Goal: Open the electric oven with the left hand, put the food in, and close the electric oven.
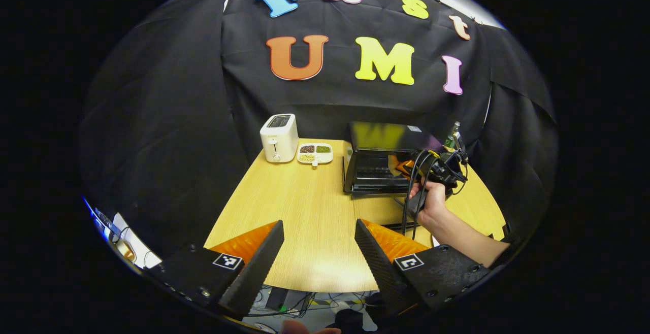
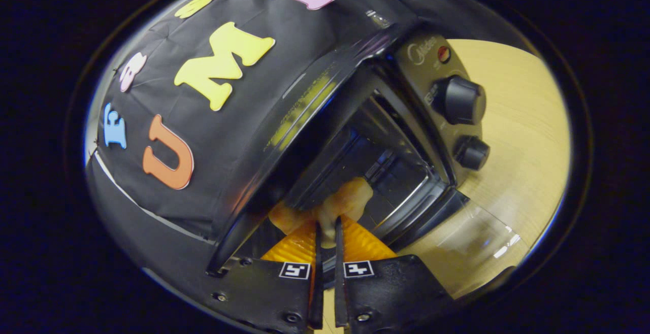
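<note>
1. My right gripper (image 2: 325, 230) is clamped on the food (image 2: 341, 201), already poking into the open electric oven (image 2: 386, 171).
2. I'd set it flat on the rack before letting go.
3. Left gripper (image 1: 319, 242) hangs spread apart over the table (image 1: 299, 207), ready for the door (image 2: 472, 242).

Black cloth wall (image 1: 167, 121), light wooden table (image 1: 304, 207) — cables beneath (image 1: 304, 303)

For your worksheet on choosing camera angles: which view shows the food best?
The right gripper view: the food sits close up, pinched between the right gripper fingers at the open oven mouth. The left gripper view shows it far off, a small pale patch inside the oven.
</note>
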`<state>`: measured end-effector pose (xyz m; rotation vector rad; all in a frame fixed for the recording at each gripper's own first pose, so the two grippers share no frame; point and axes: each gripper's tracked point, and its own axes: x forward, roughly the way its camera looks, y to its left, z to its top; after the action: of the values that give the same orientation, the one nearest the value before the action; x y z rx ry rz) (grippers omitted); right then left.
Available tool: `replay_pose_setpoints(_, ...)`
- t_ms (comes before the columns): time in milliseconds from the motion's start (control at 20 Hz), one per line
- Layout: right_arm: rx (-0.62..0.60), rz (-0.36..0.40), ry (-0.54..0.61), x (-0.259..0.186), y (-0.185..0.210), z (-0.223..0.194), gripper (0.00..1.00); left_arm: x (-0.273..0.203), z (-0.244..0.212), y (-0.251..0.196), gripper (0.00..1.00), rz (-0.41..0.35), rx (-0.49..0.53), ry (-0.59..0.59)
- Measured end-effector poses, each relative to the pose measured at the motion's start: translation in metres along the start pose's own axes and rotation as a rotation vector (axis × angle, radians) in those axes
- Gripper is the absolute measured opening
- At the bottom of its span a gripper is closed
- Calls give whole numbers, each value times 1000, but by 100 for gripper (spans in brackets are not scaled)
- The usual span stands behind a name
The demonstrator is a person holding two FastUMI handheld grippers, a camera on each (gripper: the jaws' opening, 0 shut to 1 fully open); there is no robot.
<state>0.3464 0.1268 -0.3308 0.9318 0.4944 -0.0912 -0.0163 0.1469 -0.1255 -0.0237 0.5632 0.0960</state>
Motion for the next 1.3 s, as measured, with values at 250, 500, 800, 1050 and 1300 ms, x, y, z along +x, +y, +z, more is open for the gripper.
replay_pose_setpoints(250, 75, 43, -12, 7, 3, 1, 19, 0, -1, -3, 93, 0, -1, 5)
replay_pose_setpoints(500, 59, 45, -12, 2, 1, 5, 45, 4, 2, -12, 93, -28, -3, 3)
replay_pose_setpoints(800, -50, 9, -10, -24, -12, 2, 90, 6, 3, -24, 93, -56, -23, -15)
replay_pose_setpoints(1050, -5, -5, 21, -63, -24, -16, 86, 1, 4, -29, 93, -69, -34, -40)
replay_pose_setpoints(1300, -238, -3, 23, -137, -24, -15, 92, -3, 10, -38, 93, -84, -16, -127)
